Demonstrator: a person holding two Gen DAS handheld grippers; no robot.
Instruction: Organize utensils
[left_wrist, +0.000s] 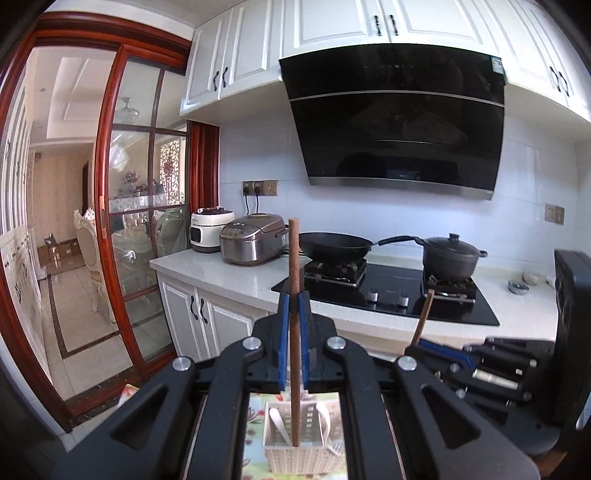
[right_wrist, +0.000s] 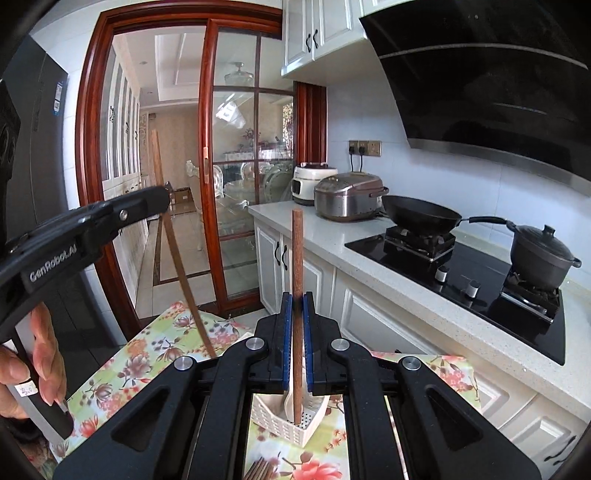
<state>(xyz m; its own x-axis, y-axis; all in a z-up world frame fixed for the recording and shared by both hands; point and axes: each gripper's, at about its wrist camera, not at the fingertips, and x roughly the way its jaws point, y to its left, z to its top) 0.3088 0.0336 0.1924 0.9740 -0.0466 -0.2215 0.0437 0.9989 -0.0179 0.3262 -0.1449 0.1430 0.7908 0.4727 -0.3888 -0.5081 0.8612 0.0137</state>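
My left gripper (left_wrist: 294, 295) is shut on a brown wooden chopstick (left_wrist: 294, 332), held upright with its lower tip in the white perforated utensil basket (left_wrist: 280, 454). My right gripper (right_wrist: 297, 297) is shut on a second brown chopstick (right_wrist: 297, 280), also upright, its tip down in the same basket (right_wrist: 280, 424). White spoons (left_wrist: 277, 421) stand in the basket. The right gripper (left_wrist: 439, 350) shows in the left wrist view, and the left gripper (right_wrist: 147, 201) with its chopstick (right_wrist: 184, 280) shows in the right wrist view. More chopsticks (right_wrist: 260, 470) lie on the floral tablecloth.
The basket stands on a floral tablecloth (right_wrist: 155, 343). Behind is a white counter (right_wrist: 332, 236) with two rice cookers (right_wrist: 349, 197), a hob with a black pan (right_wrist: 421, 214) and a lidded pot (right_wrist: 543, 254). A glass sliding door (right_wrist: 236, 184) is at left.
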